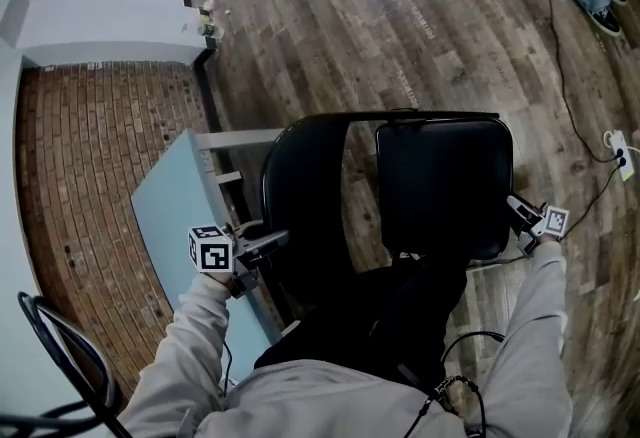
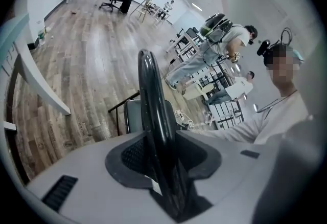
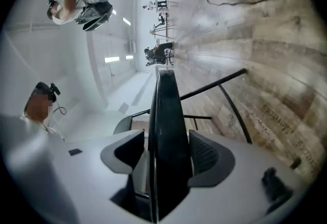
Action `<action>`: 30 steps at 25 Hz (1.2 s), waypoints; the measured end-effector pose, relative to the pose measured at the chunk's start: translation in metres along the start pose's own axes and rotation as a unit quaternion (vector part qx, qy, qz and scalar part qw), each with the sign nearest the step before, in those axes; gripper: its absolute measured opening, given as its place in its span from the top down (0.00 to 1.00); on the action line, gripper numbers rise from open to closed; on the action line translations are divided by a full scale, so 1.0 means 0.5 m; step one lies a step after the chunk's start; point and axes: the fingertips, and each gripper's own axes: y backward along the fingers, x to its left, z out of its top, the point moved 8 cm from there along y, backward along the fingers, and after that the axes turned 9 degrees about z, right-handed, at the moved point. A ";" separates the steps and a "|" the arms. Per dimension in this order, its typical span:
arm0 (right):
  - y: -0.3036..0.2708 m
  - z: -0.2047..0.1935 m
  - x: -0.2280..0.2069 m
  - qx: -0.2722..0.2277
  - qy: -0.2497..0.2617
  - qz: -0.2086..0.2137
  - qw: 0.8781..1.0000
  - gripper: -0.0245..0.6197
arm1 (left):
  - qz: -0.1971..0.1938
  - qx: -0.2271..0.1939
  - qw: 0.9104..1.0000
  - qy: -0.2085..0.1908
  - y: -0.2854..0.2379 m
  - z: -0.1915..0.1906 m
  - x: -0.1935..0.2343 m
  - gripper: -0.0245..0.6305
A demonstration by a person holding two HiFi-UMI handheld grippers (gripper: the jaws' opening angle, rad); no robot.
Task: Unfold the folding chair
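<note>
We held the folding chair [image 1: 440, 186] in front of us on the wooden floor [image 1: 400, 26], close to our body and just beside a light blue desk [image 1: 170, 216]. The left hand-held gripper [image 1: 270, 244] was closed on the rounded black edge of the back [image 1: 300, 196]. In the left gripper view this edge ran straight between the jaws of the left hand-held gripper [image 2: 163, 162], and they pressed it from both sides. The right hand-held gripper [image 1: 518, 211] was closed on the thin side of the seat [image 1: 445, 181], and in the right gripper view the dark panel filled the gap of the right hand-held gripper [image 3: 166, 156]. We judged that the unfolding was started but not finished. The back and the seat were already apart, with a strip of floor visible between them, so what was probably left was to spread them fully and to set the chair firmly on its legs. The legs and the hinges were under the chair, so we could not see how far they were opened. The near part of the chair was covered by our dark clothes. We also could not tell whether the seat was level or tilted.
</note>
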 end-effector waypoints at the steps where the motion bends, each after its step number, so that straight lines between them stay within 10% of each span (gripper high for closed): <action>1: 0.012 -0.008 0.008 -0.021 0.004 -0.023 0.999 0.54 | -0.006 -0.002 1.000 0.001 0.014 -0.006 -0.002 0.75; 4: 0.096 -0.023 0.024 -0.094 0.013 -0.091 0.991 0.54 | -0.009 0.012 1.000 -0.011 0.046 -0.036 -0.018 0.56; 11: 0.181 0.003 0.245 -0.131 0.110 -0.127 0.977 0.54 | 0.051 -0.058 0.997 -0.009 0.162 -0.030 0.017 0.55; 15: 0.094 0.023 0.440 -0.119 0.213 -0.179 0.953 0.53 | 0.044 -0.104 0.993 -0.031 0.207 0.002 -0.024 0.55; 20: -0.191 0.035 0.847 -0.064 0.386 -0.126 0.911 0.54 | 0.007 -0.190 0.978 -0.088 0.321 0.068 -0.139 0.56; 24: -0.420 0.018 1.203 -0.029 0.521 -0.089 0.848 0.54 | 0.030 -0.301 0.941 -0.148 0.455 0.138 -0.256 0.64; 30: -0.705 -0.153 1.602 -0.020 0.667 -0.078 0.741 0.94 | 0.041 -0.485 0.845 -0.222 0.703 0.179 -0.429 0.93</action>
